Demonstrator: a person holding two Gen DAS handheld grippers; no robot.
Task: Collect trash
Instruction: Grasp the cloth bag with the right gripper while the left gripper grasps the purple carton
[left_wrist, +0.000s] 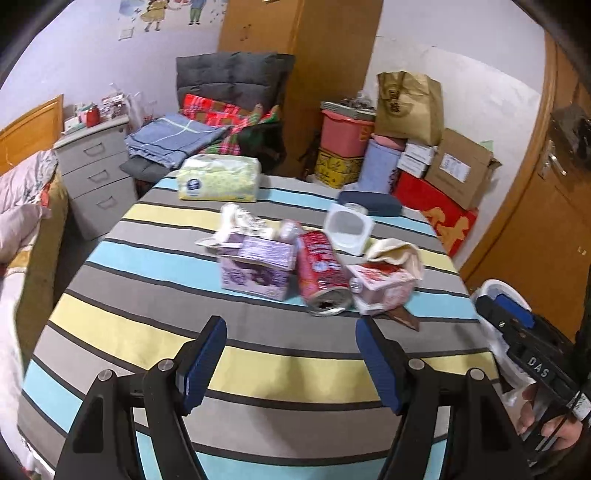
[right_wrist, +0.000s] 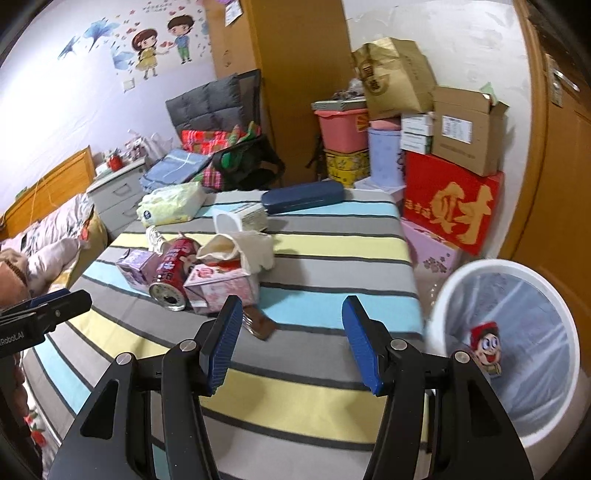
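My left gripper (left_wrist: 291, 362) sits nearest in its view, jaws apart with nothing between the blue pads, only the striped tablecloth (left_wrist: 147, 280) under them. My right gripper (right_wrist: 291, 343) is likewise spread and empty, over the same cloth. At about four o'clock from it stands the white bin (right_wrist: 443, 295), lined with a clear bag, beside the table's edge – one cartoon-face wrapper (right_wrist: 485, 345) already lies inside.

Straight ahead at twelve o'clock, just beyond the left fingertips, is the trash pile. A red can (left_wrist: 321, 269) lies on its side, open mouth toward me. Touching it at nine o'clock is a purple carton (left_wrist: 255, 269); at three o'clock a pink carton (left_wrist: 384, 288) with a cream crumpled napkin (left_wrist: 397, 254) draped on top. A brown wrapper (left_wrist: 404, 317) lies flat in front of the pink carton – the closest piece to my right gripper.

Behind the pile, a white plastic cup (left_wrist: 349, 227) on its side and a crumpled white wrapper (left_wrist: 242, 218). Further back at eleven o'clock a pack of tissues (left_wrist: 218, 177), and at one o'clock a dark blue case (left_wrist: 369, 203) near the table's far edge.
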